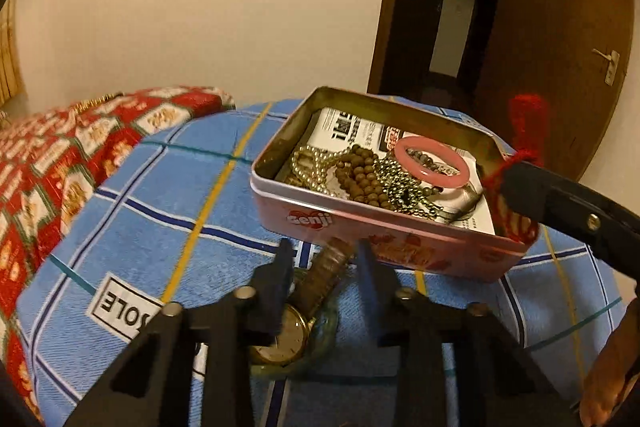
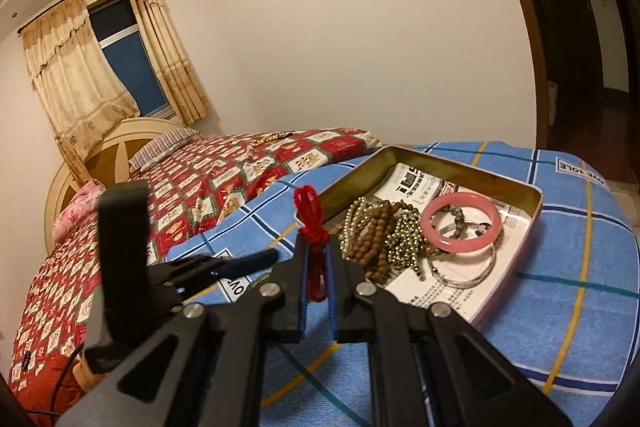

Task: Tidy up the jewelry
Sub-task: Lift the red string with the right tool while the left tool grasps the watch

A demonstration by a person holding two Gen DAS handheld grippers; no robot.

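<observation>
An open pink tin (image 1: 360, 227) (image 2: 532, 215) on the blue checked cloth holds a pink bangle (image 1: 434, 163) (image 2: 462, 227), brown wooden beads (image 1: 360, 175) (image 2: 372, 239), gold bead chains (image 1: 308, 167) (image 2: 404, 243) and a silver bangle (image 2: 464, 273). My left gripper (image 1: 324, 255) is open, its fingers either side of a gold watch (image 1: 288, 339) with a brown strap lying on a green bangle in front of the tin. My right gripper (image 2: 318, 247) (image 1: 500, 179) is shut on a red cord (image 2: 314, 223) (image 1: 524, 135), held at the tin's near corner.
The tin rests on a blue checked cloth (image 1: 160, 207) (image 2: 560, 307) over a round surface. A bed with a red patterned quilt (image 2: 200, 179) (image 1: 48, 163) lies to the left. A brown door (image 1: 560, 27) stands open behind the tin.
</observation>
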